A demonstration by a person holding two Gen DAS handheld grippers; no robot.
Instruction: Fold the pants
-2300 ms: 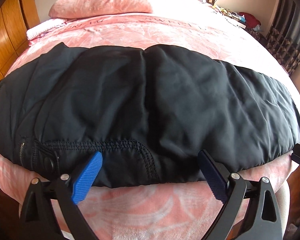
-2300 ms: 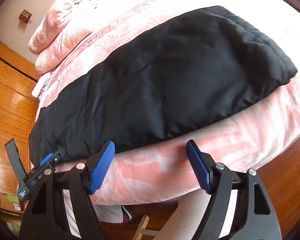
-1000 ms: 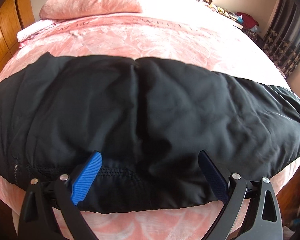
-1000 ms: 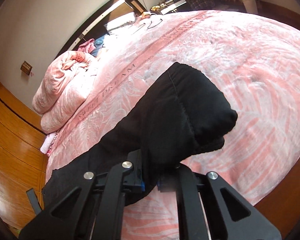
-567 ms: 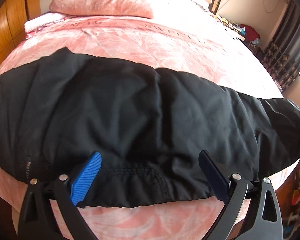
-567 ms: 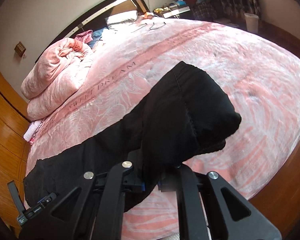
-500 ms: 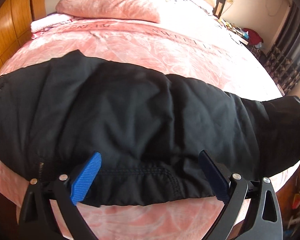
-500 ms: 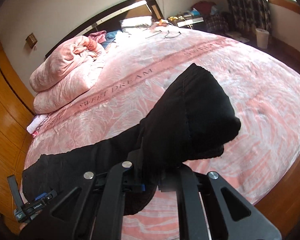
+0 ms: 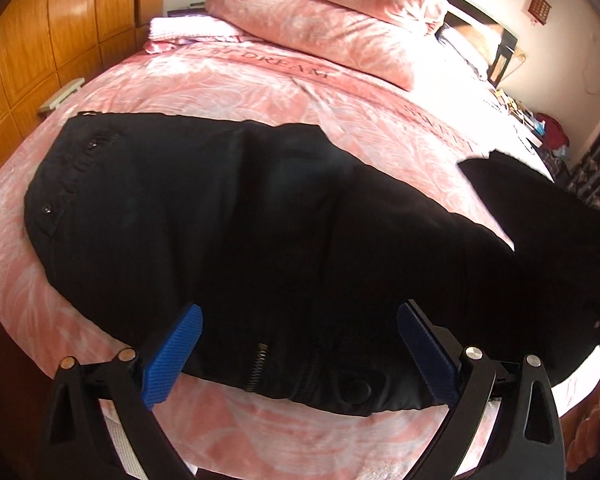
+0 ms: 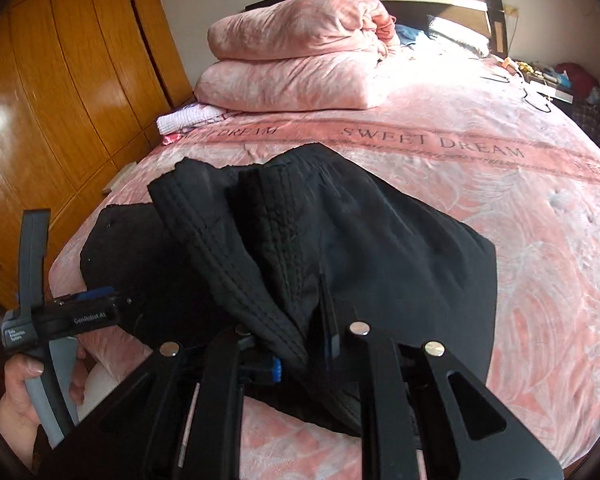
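Black pants point(image 9: 260, 220) lie across the pink bed point(image 9: 260, 92), with the waist, zipper and button at the near edge. My left gripper point(image 9: 300, 356) hovers open over the zipper area, and no fabric sits between its blue pads point(image 9: 172, 356). My right gripper point(image 10: 302, 348) pinches the stitched leg cuffs point(image 10: 236, 256). Its jaws are opening while the fabric is still between them. The lifted leg end point(image 9: 548, 240) hangs over the rest of the pants point(image 10: 400, 256), folded toward the waist.
A folded pink quilt point(image 10: 300, 56) and a white towel point(image 10: 188, 118) lie at the head of the bed. Wooden wardrobe doors point(image 10: 60, 100) run close along the left side. A hand point(image 10: 16, 380) grips the left tool's handle. Clutter sits at the far right point(image 10: 560, 76).
My right gripper has carried the leg cuffs leftward across the bed toward the waist, rolling as it went. The left gripper has slid along the waistband to the zipper, staying open.
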